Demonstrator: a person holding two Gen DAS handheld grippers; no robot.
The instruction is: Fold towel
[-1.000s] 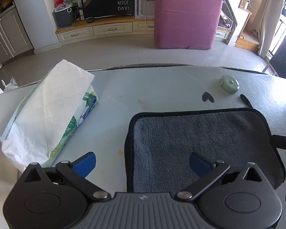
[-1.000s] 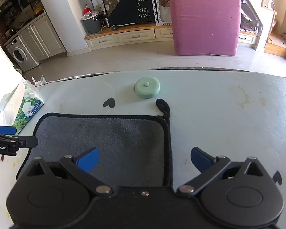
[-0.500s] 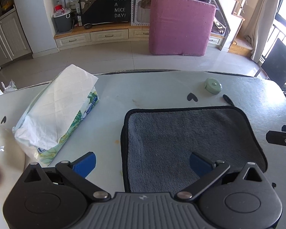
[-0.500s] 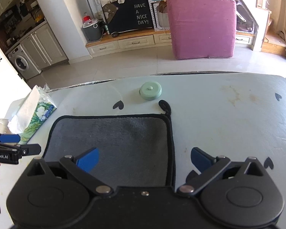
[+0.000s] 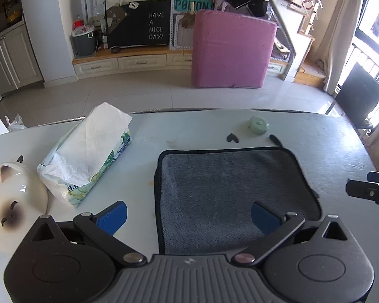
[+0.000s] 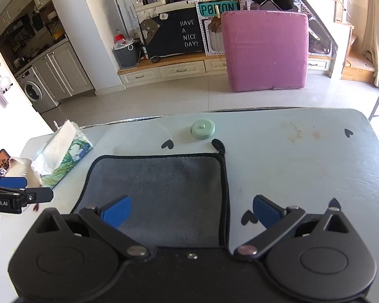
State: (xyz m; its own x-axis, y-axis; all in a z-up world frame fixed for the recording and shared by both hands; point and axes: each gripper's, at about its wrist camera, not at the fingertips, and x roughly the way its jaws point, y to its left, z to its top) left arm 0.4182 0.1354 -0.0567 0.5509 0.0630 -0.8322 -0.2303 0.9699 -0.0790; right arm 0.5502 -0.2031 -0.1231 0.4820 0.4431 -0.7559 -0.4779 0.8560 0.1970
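towel [image 5: 230, 192]: grey plush cloth with black piping, lying flat on the table [image 6: 303, 151], near edge under both tools; looks already doubled over once (a guess, the layering isn't clear)
table: pale top with small black heart marks, carries everything here
tissue pack [image 5: 88, 156]: soft pack well to the left of the towel, not touching it
cat mug [image 5: 15, 202]: white ceramic, at the left edge beside the tissue pack
left gripper [image 5: 188, 217]: blue pads spread wide, holding nothing, hovering over the towel's near left edge; left pad over bare table, right pad over cloth
right gripper [image 6: 190, 212]: spread wide too, empty, straddling the towel's right edge; left pad over cloth, right pad over table
green disc [image 6: 203, 129]: small round thing past the far edge, apart from the towel
hang loop [image 6: 218, 145]: black tab at the far right corner
handling: light, limp, thick pile; likely drapes and sags when lifted, not slippery, nothing to break
where to grip: my call, pinch the piped hem at the two near corners (stiffest part), one tool each, and catch every layer
risk: a single-layer pinch would drag the fold open
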